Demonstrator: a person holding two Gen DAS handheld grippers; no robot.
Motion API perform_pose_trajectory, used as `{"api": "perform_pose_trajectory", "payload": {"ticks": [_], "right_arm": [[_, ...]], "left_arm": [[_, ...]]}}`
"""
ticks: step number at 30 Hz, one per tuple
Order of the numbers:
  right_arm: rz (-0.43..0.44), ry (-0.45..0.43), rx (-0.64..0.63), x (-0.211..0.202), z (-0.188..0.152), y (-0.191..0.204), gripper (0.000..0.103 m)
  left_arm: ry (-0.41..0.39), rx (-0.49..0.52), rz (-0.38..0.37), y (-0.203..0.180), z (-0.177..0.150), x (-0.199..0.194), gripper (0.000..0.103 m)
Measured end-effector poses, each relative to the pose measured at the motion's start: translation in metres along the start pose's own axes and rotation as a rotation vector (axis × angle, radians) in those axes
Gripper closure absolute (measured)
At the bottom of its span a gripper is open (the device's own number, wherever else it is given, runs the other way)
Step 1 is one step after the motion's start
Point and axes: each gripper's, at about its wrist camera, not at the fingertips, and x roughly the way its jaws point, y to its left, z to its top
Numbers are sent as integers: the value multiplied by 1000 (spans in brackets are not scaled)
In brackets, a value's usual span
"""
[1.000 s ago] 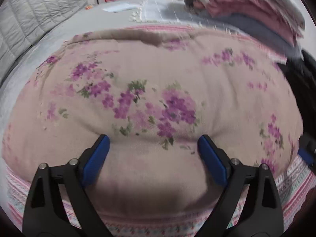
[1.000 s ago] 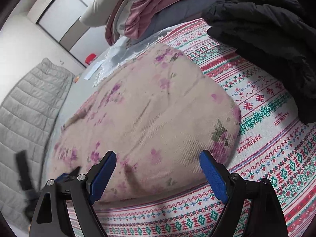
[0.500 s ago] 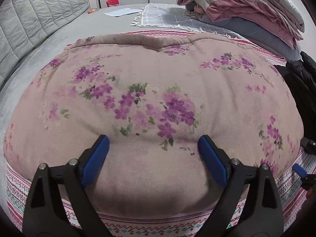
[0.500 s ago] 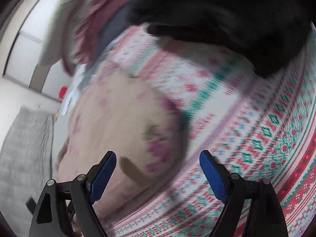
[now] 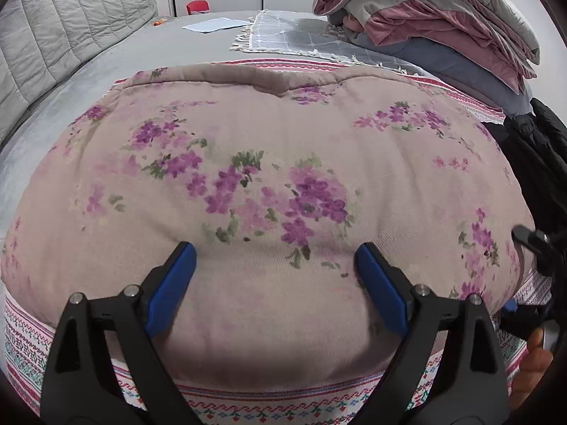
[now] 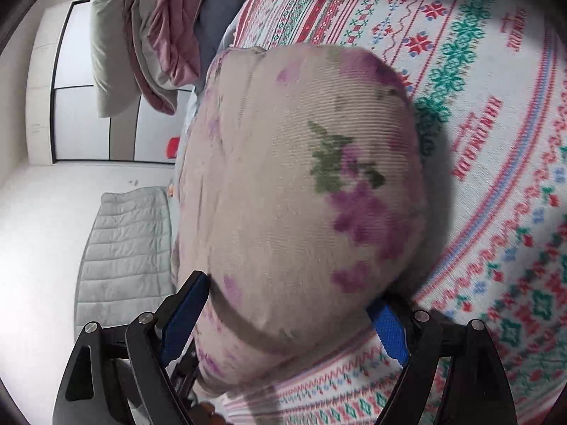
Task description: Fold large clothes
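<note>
A padded beige garment with purple flowers point(image 5: 276, 184) lies folded on a patterned red, white and green cloth point(image 5: 24, 336). My left gripper point(image 5: 276, 276) is open, its blue pads resting on the garment's near edge. My right gripper point(image 6: 290, 311) is open, its jaws on either side of the garment's right corner point(image 6: 301, 184), one above and one below it. The right gripper also shows at the right edge of the left wrist view point(image 5: 531, 276).
A stack of folded pink and grey bedding point(image 5: 425, 17) sits at the back right. A black jacket point(image 5: 531, 148) lies to the right. A grey quilted cover point(image 5: 63, 35) is at the left. A sheet of paper point(image 5: 212, 24) lies far back.
My right gripper has swung in and rolled sideways, and now straddles the garment's right corner. My left gripper has stayed on the near edge.
</note>
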Motion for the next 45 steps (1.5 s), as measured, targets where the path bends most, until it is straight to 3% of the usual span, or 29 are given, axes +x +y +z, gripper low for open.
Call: {"api": "perform_pose_trajectory", "payload": {"ticks": [5,15,18,20,21,24,28,31,37,41,45], "right_arm": [[11,-39,19,7,1,3,15],[-33,-99,-61,17,-4,22,16],[-3,-99,-66,8,-3,22,27],[6,-121,-104,0,-5,29,46],[7,-129,-128,-1,-5,35,48],[-3,-163,-218,-6,-12,54,49],[-15,-170,-226,-5,-14,55,49],[-8,-164,-232,-8,-14,54,55],[-15,-188,-296,-12,-19,68,60],[-11,-180,-290,-11,-18,69,60],[-14,-197,-352,-13,-26,79,61]], "left_arm": [[0,1,2,0,0,0,10],[-2,8,7,-1,1,-1,10],[-3,7,5,-1,1,-1,10],[-4,7,6,-1,0,-1,10],[-6,7,7,-1,1,-1,10],[-6,0,3,-1,1,-1,10],[-6,2,4,-3,1,-1,10],[-10,7,9,-4,2,-6,11],[-35,62,11,-7,-9,-32,12],[-9,57,-2,-5,-13,-20,12],[-14,102,77,-19,-20,-9,11]]}}
